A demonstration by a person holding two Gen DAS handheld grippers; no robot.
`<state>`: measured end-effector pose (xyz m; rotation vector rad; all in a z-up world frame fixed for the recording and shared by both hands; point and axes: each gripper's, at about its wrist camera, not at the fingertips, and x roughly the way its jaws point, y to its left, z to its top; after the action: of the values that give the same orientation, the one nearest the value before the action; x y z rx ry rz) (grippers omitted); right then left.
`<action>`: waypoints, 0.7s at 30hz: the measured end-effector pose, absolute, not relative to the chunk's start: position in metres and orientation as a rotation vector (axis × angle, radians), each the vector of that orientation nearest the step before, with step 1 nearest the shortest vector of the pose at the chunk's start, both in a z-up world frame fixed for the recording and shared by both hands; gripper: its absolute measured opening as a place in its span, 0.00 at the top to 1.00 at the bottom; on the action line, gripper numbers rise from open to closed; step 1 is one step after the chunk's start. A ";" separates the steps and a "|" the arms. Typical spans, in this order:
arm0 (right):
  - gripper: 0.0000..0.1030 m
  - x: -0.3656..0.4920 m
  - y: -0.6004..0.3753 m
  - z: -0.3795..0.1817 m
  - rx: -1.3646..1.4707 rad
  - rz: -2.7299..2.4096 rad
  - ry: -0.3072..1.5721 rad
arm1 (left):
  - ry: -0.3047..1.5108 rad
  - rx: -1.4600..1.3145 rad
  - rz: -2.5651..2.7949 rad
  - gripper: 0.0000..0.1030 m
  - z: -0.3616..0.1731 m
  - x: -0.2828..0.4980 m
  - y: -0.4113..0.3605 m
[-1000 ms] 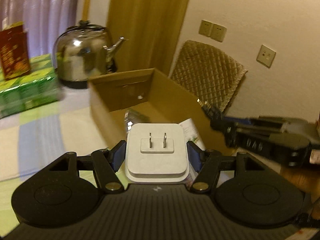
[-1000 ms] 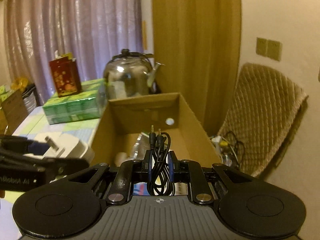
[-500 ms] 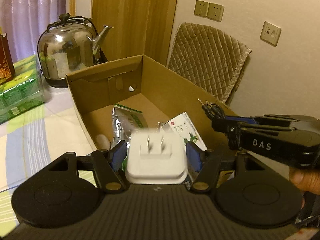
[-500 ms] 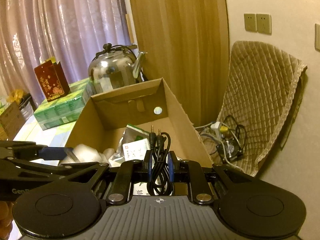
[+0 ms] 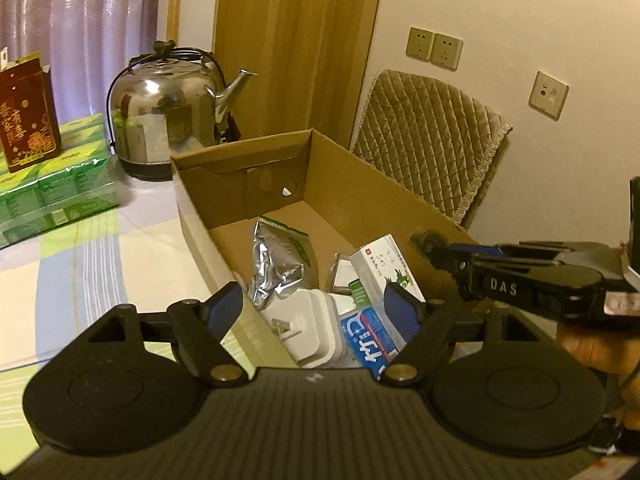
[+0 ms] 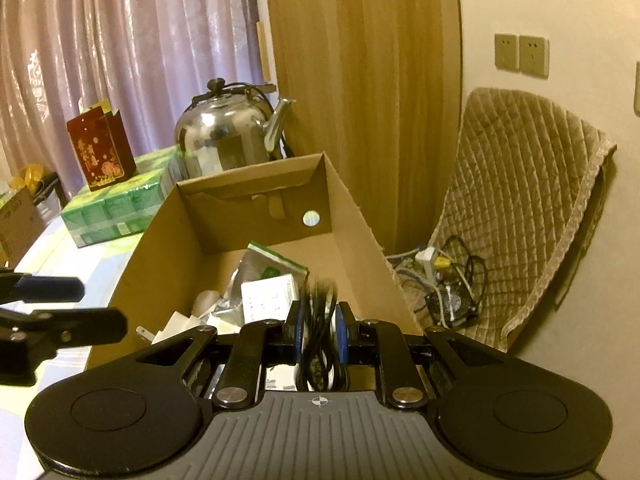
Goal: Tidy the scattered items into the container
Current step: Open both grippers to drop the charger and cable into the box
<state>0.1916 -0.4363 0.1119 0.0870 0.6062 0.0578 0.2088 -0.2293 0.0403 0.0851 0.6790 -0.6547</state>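
Now the left tongs (image 5: 312, 312) stand spread wide, and the white square plug adapter (image 5: 304, 330) they clasped half a second ago lies released in the near end of the open brown cardboard box (image 5: 360, 196). The right tongs (image 6: 318, 330), parted slightly, barely touch the blurred black coiled cable (image 6: 318, 340) over the box.

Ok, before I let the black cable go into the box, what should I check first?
1. Right gripper above the open brown cardboard box: ok.
2. Thin black cable between its blue pads: ok; grip firmness: cannot tell, blurred.
3. Left gripper open: ok.
4. White flat plug charger lying inside the box, free of the pads: ok.
5. Left gripper off to the side of the right gripper: ok.
6. Bare box floor near the far wall: ok.
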 end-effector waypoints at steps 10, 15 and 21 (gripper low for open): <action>0.61 0.171 -0.437 0.125 0.106 0.049 0.572 | 0.687 0.050 -0.598 0.13 0.045 0.189 -0.213; 0.35 0.149 -0.436 0.137 0.136 0.042 0.566 | 0.701 0.030 -0.550 0.02 0.049 0.173 -0.201; 0.11 0.120 -0.431 0.148 0.127 0.055 0.620 | 0.703 0.045 -0.492 0.01 0.058 0.147 -0.195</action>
<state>0.1200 -0.4312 0.1480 0.1270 0.6199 0.0552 0.1474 -0.1945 0.0581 0.0449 0.7035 -0.4922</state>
